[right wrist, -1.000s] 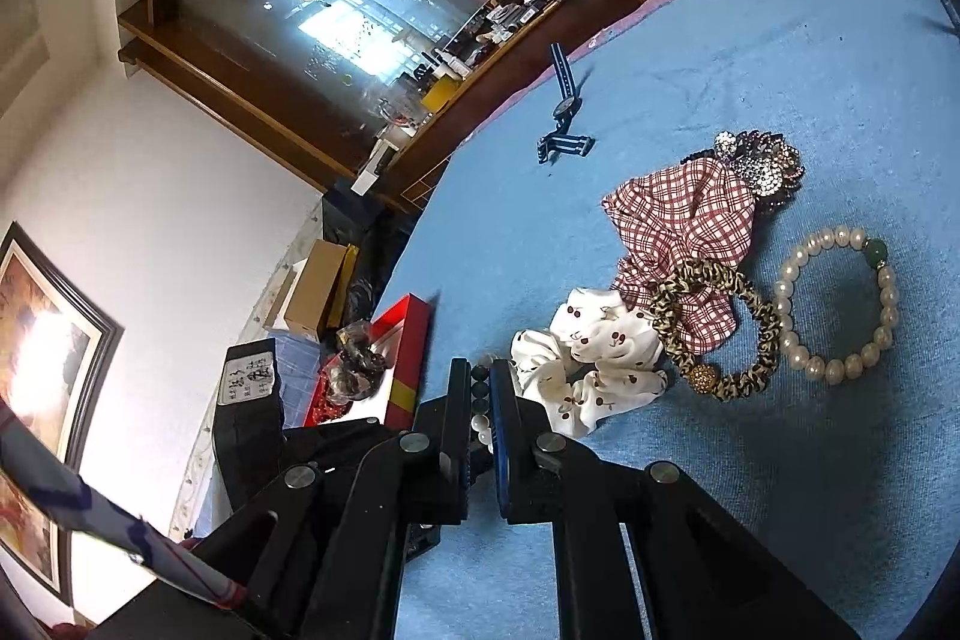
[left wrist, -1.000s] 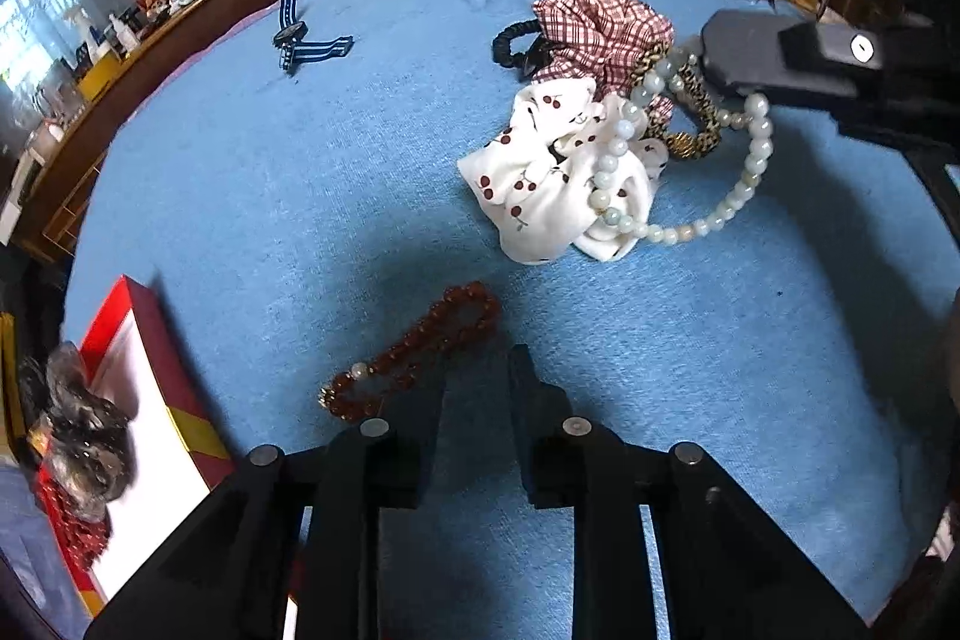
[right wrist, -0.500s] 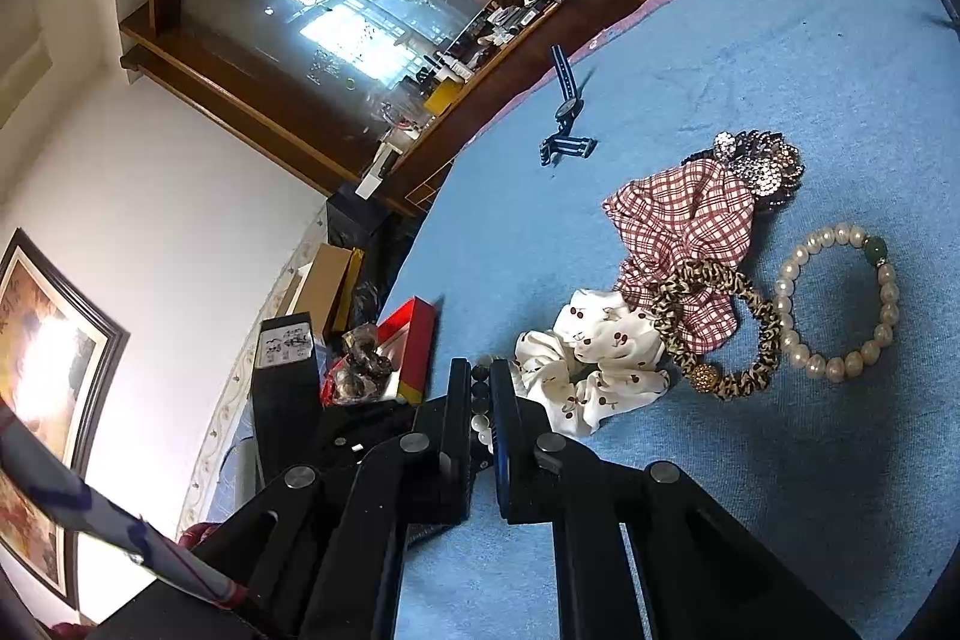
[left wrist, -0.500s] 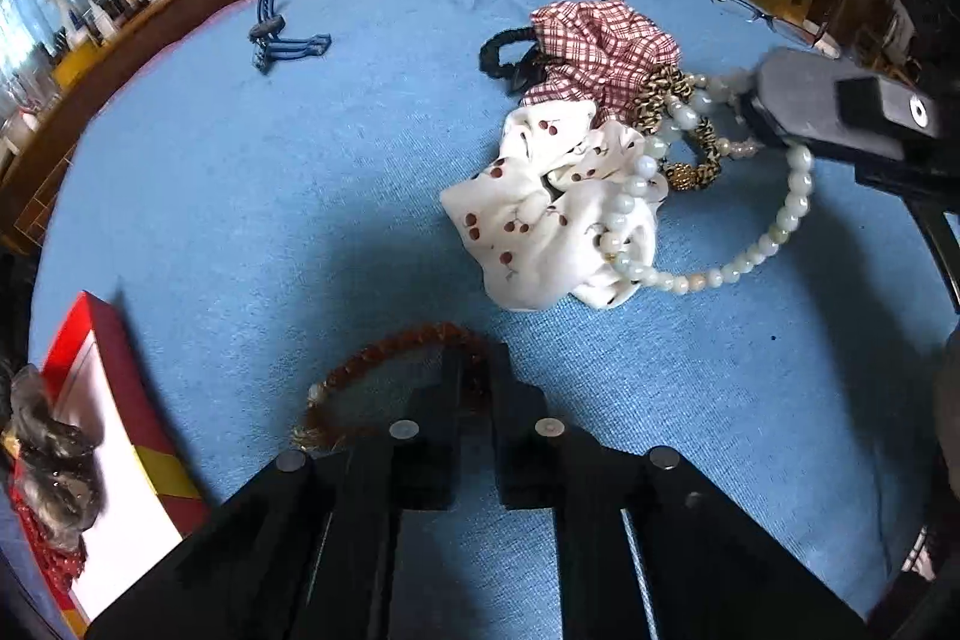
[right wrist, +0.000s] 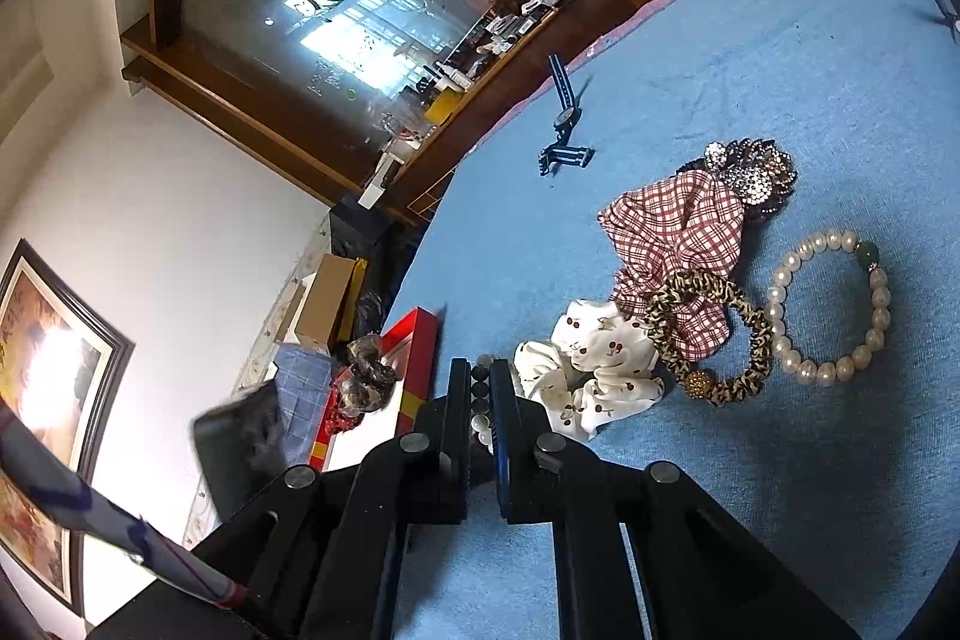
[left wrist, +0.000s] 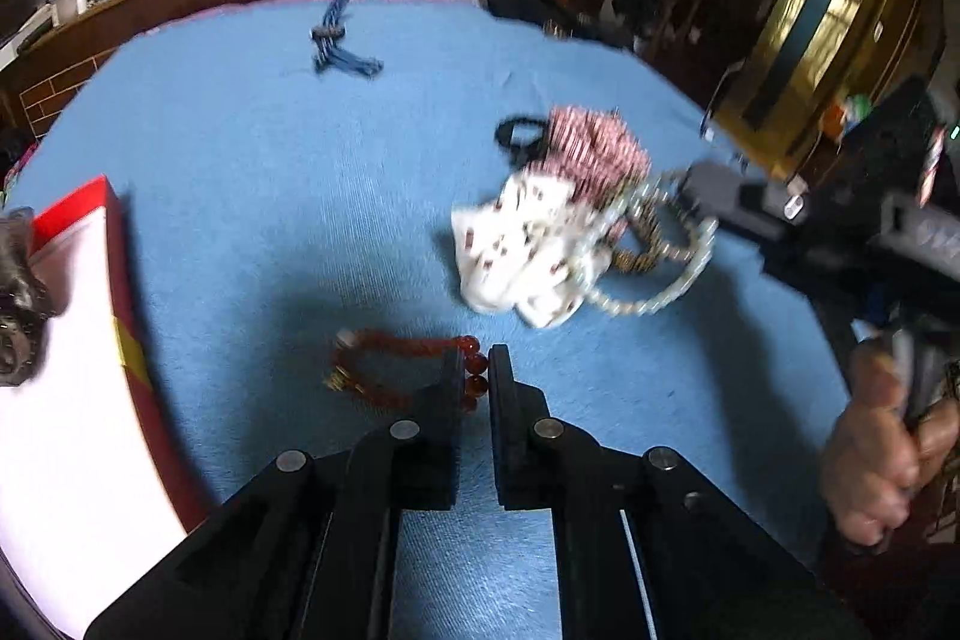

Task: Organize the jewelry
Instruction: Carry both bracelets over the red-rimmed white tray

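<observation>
Left gripper [left wrist: 475, 379] now clamped on red bead bracelet [left wrist: 396, 370]; a second ago jaws stood apart over it, half a second ago closed down onto the beads. Bracelet caught at its right-hand end, rest of loop trailing to 9 o'clock of the fingertips, apparently coming off the blue tablecloth [left wrist: 252, 172] — blur makes it hard to say whether fully clear. View tilted and swung since the earlier frames, red-and-white box [left wrist: 72, 316] now bigger at 9 o'clock, so likely start of the carry toward it. Right gripper [right wrist: 480, 388] unchanged across all frames: pinched on pale bead necklace [right wrist: 480, 421], strand seen from the left camera draped over white cherry scrunchie [right wrist: 591, 364] and looping at 3 o'clock of the pile. Leopard scrunchie [right wrist: 714, 334], plaid scrunchie [right wrist: 672, 244] and pearl bracelet [right wrist: 831, 310] untouched on cloth at 2 o'clock of right fingertips; striped strap [right wrist: 564, 124] far off at 12. Box already holding dark pieces at its far end. Meaning: pick done for red bracelet, drop into box judged next; most of pile not yet sorted. Risk: loose loop snagging or slipping from a thin pinch.
</observation>
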